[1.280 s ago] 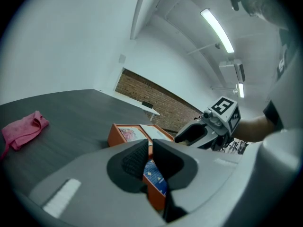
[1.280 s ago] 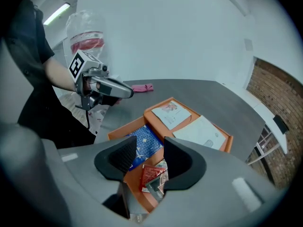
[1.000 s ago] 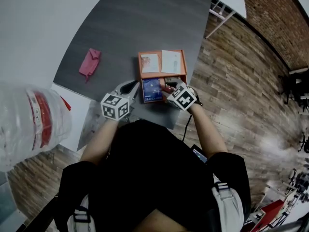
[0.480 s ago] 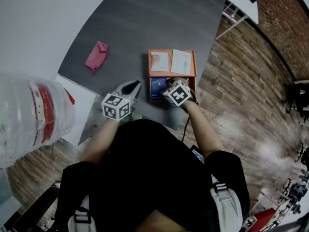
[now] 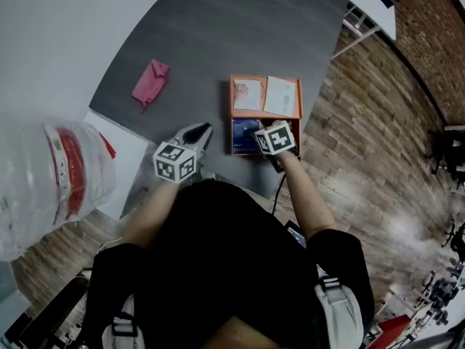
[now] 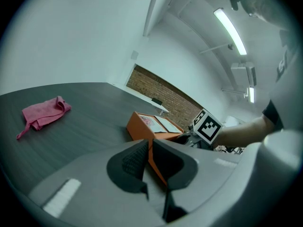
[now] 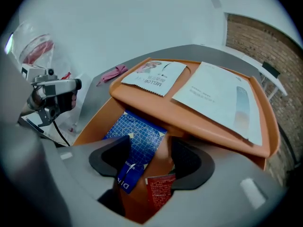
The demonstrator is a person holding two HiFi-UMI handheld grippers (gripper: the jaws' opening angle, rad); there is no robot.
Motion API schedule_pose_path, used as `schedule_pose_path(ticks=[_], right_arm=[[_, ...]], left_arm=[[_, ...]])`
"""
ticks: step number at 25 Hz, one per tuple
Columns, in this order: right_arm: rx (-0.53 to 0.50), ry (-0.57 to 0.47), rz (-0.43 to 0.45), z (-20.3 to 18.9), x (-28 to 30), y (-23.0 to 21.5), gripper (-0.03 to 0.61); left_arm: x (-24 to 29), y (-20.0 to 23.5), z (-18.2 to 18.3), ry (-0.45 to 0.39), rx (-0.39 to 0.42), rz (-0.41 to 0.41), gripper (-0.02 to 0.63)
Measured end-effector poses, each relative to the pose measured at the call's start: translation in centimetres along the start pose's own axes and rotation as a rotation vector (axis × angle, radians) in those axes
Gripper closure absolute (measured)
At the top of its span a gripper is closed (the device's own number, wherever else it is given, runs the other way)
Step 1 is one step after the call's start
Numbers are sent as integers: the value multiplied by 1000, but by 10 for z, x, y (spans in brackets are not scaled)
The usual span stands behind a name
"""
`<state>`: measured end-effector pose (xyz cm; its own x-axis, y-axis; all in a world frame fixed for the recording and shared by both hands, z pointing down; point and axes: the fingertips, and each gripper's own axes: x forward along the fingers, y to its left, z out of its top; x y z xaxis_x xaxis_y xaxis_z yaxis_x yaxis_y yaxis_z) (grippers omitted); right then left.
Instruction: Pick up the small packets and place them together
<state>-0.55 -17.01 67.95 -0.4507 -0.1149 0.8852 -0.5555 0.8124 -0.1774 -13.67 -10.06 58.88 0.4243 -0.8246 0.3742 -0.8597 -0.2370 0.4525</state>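
**Cam setup: 3 views, 1 shared tray**

Head view is looking steeply down from high up, taking in the grey table (image 5: 218,42). Left gripper view is sitting low nr table edge, facing across twd orange tray (image 6: 139,129) & pink cloth (image 6: 45,115). Right gripper view is tilting down, v. close over same tray. All three are sharing tray + cloth.

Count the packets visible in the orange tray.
4: pink-printed packet and pale packet on the upper level; blue packet and red packet below. Others may be hidden.
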Motion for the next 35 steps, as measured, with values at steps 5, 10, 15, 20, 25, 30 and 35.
schedule_pose_path(ticks=[5, 10, 15, 20, 25, 30, 35], right_arm=[[-97, -11, -57, -2, 1, 2, 314], [-115, -14, -75, -10, 4, 6, 357], [-80, -18, -91, -10, 3, 3, 429], [-73, -16, -111, -6, -1, 1, 535], [-34, -77, -109, 1, -5, -3, 409], [-19, -70, -65, 2, 0, 1, 300], [-145, -21, -39, -2, 6, 14, 258]], left_arm=[[1, 5, -4, 13, -7, -6, 586], [4, 4, -5, 23, -8, -21, 586], [5, 5, -7, 31, -7, -28, 586], [5, 6, -7, 38, -6, -34, 586], [6, 9, -8, 44, 0, -38, 586], [5, 9, -10, 54, 3, -43, 586], [2, 12, -12, 61, 0, -42, 586]])
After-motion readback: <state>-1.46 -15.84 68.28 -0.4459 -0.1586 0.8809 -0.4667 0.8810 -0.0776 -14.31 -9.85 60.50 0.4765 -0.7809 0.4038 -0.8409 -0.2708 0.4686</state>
